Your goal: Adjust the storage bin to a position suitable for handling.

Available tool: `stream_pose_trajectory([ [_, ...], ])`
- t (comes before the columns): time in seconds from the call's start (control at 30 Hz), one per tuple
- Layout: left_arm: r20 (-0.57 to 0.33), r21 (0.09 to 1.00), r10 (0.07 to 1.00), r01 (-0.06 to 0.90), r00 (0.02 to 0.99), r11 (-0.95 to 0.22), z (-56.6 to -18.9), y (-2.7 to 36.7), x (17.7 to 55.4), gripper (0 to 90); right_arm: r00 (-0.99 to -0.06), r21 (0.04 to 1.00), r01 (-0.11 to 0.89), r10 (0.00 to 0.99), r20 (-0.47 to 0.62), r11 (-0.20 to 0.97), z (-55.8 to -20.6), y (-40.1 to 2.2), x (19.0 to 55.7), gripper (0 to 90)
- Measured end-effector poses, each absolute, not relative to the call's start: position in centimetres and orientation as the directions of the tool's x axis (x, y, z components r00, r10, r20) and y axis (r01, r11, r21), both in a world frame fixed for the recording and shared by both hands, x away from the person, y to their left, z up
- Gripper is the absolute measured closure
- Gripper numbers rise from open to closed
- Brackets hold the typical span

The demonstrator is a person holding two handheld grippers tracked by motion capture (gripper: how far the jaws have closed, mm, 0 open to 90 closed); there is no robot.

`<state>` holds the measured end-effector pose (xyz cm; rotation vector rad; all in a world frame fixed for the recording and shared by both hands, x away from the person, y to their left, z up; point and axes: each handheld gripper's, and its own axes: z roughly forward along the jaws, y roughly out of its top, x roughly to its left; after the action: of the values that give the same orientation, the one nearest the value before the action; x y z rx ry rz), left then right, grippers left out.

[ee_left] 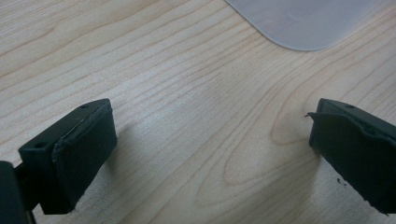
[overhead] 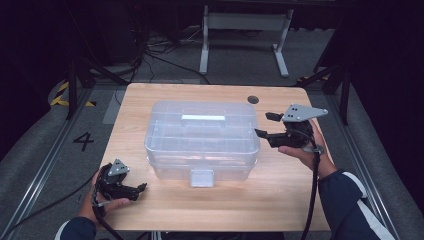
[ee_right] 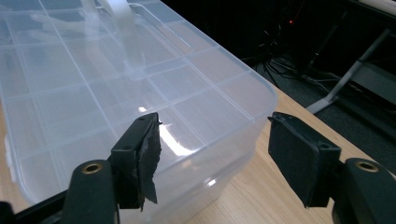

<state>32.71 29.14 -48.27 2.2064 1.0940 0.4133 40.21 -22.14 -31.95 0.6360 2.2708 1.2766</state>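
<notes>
While right gripper (overhead: 264, 125) gapes, clear box (overhead: 202, 137) ahead

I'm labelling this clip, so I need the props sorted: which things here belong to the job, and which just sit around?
In the job:
clear plastic organiser box
right gripper, open beside the box
left gripper, open over the table

Just around:
white desk frame
floor cables
</notes>
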Motion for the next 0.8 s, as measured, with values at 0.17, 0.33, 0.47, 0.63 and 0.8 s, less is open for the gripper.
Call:
stream_pose_trajectory([
  [0.17, 0.000, 0.661, 0.796, 0.597, 0.605, -0.454, -48.3, 29.1, 32.7, 1.2, -0.800, 0.868, 0.158, 0.577, -0.167, 0.471, -31.5, -20.9, 40.6, 34.5],
  [0.33, 0.000, 0.660, 0.796, 0.598, 0.606, -0.455, -48.3, 29.1, 32.7, 1.2, -0.816, 0.869, 0.132, 0.550, -0.177, 0.477, -31.1, -19.2, 40.5, 34.6],
  [0.47, -0.005, 0.659, 0.797, 0.601, 0.604, -0.452, -48.3, 29.1, 32.7, 1.2, -0.827, 0.856, 0.120, 0.528, -0.194, 0.503, -31.1, -18.0, 40.7, 34.6],
  [0.63, 0.001, 0.661, 0.795, 0.596, 0.607, -0.456, -48.3, 29.2, 32.7, 1.3, -0.837, 0.850, 0.121, 0.513, -0.189, 0.512, -31.1, -16.6, 41.3, 34.6],
  [0.8, -0.005, 0.662, 0.797, 0.599, 0.604, -0.451, -48.2, 29.3, 32.5, 2.5, -0.847, 0.841, 0.119, 0.496, -0.192, 0.528, -31.2, -15.5, 41.5, 34.7],
])
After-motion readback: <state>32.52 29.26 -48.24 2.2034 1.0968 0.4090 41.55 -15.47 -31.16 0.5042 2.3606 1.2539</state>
